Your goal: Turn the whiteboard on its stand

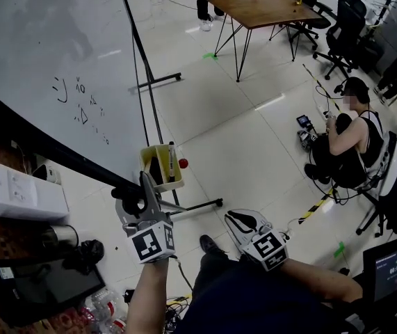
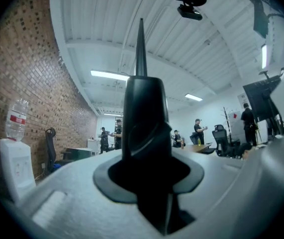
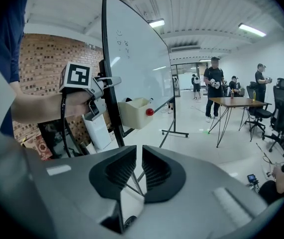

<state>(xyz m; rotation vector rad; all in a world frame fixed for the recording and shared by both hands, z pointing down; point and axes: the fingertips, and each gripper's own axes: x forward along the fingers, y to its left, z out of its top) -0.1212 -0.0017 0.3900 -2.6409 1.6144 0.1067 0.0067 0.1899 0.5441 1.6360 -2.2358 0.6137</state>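
**A:** Nearest us is the left gripper (image 1: 142,190). What has it got?

**B:** Its jaws are clenched on the dark frame edge of the whiteboard (image 1: 52,47), just above the pale tray (image 1: 162,165).

**A:** And the right gripper (image 1: 240,219)?

**B:** It's lower and apart from the board, with its jaws drawn almost together on nothing.

**A:** Where does the board stand?

**B:** Upright on its stand (image 1: 205,204) on the floor (image 1: 254,138), near the brick wall (image 3: 42,59), with its written face toward the open room.

**A:** How far along is it?

**B:** The grip is made, so I judge the turn is either under way or about to begin. I can't tell how much swing is left, and letting go is not yet done.
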